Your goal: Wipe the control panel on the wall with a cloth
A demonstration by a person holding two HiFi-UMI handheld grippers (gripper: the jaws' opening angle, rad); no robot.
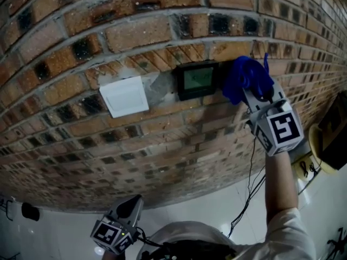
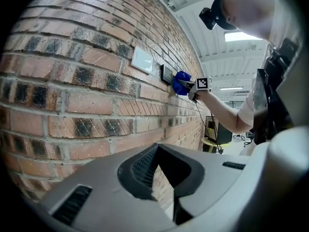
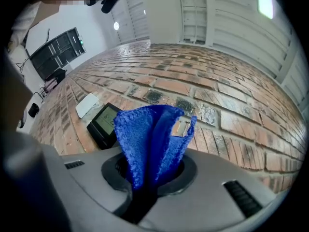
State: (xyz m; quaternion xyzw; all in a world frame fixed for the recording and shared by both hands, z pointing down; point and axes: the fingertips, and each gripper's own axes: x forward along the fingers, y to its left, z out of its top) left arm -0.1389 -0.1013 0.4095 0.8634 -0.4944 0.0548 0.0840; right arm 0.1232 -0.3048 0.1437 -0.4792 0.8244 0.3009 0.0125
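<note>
While the left gripper [image 1: 126, 214] hangs low, its smooth grey jaws closed together on nothing, the right gripper [image 1: 259, 93] clamps a fuzzy blue microfibre cloth [image 1: 246, 77] up at the wall.
Bunched in soft upright folds, the cloth sits at the right edge of the glossy black rectangular control panel [image 1: 198, 80] with its dull green screen. Further left is a flat white square cover plate [image 1: 124, 95], both mounted on the rough red-brown brick wall [image 1: 162, 31].

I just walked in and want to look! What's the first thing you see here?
A bright blue cloth stands out, pinched in the right gripper and held up at the brick wall. Just left of it sits a dark control panel with a screen, then a white square plate.
</note>
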